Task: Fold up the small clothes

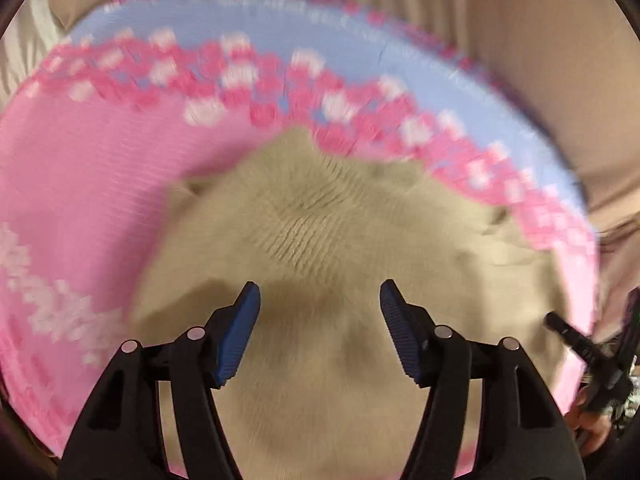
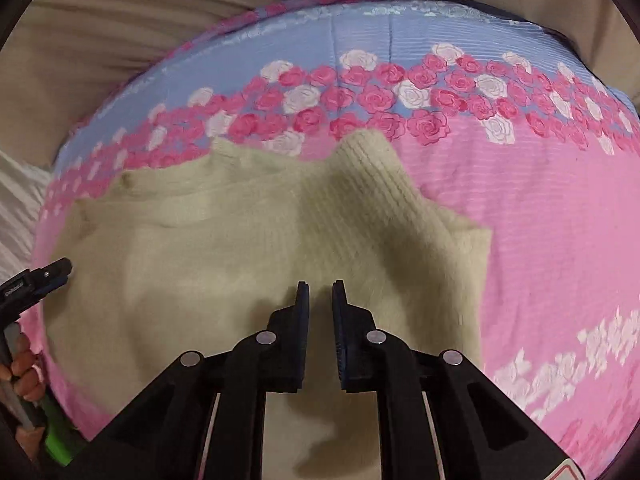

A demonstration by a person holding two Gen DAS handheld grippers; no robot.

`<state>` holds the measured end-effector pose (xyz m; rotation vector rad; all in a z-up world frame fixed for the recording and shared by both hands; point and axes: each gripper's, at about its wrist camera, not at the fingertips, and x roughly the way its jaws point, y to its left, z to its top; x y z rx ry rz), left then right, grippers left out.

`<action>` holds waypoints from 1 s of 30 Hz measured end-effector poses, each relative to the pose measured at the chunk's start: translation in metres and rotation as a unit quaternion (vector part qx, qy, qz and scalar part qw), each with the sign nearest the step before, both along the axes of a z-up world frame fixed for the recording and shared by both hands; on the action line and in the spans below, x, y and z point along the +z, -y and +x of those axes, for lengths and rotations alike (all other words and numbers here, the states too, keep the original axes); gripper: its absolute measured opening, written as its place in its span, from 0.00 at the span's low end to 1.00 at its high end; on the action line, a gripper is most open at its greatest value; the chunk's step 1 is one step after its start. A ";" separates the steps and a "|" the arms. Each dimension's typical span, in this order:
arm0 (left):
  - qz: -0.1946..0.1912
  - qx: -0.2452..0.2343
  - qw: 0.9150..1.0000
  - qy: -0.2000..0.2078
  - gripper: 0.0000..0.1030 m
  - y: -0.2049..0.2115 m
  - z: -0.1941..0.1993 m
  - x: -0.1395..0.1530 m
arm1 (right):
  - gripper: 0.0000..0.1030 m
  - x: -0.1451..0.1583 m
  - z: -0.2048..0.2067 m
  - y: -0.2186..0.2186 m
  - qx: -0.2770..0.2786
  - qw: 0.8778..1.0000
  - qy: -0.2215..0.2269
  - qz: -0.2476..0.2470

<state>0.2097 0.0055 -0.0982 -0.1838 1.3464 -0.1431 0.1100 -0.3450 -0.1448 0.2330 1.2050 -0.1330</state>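
Observation:
A cream knitted sweater [image 1: 320,216] lies spread on a pink and blue rose-patterned sheet [image 1: 80,184]. My left gripper [image 1: 320,286] hovers over the sweater, pointing steeply down. It is open, with only cloth far below the blue pads [image 1: 236,332]. In the right wrist view the same sweater [image 2: 248,240] shows a ribbed folded part [image 2: 372,184] at its far edge. My right gripper [image 2: 320,284] is above the sweater's near middle, its jaws drawn almost together with nothing pinched between them. Each gripper shows at the edge of the other's view.
Beige fabric [image 2: 100,28] surrounds the sheet [image 2: 540,220] at the far side and left. A white ribbed cloth [image 2: 16,208] lies at the left edge. A hand [image 2: 24,364] holds the left gripper's handle. Bare pink sheet stretches right of the sweater.

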 end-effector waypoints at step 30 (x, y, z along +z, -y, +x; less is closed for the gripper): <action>-0.032 0.044 0.996 0.074 0.71 -0.055 -0.054 0.054 | 0.04 -0.026 0.069 -0.153 0.162 0.987 -0.002 -0.006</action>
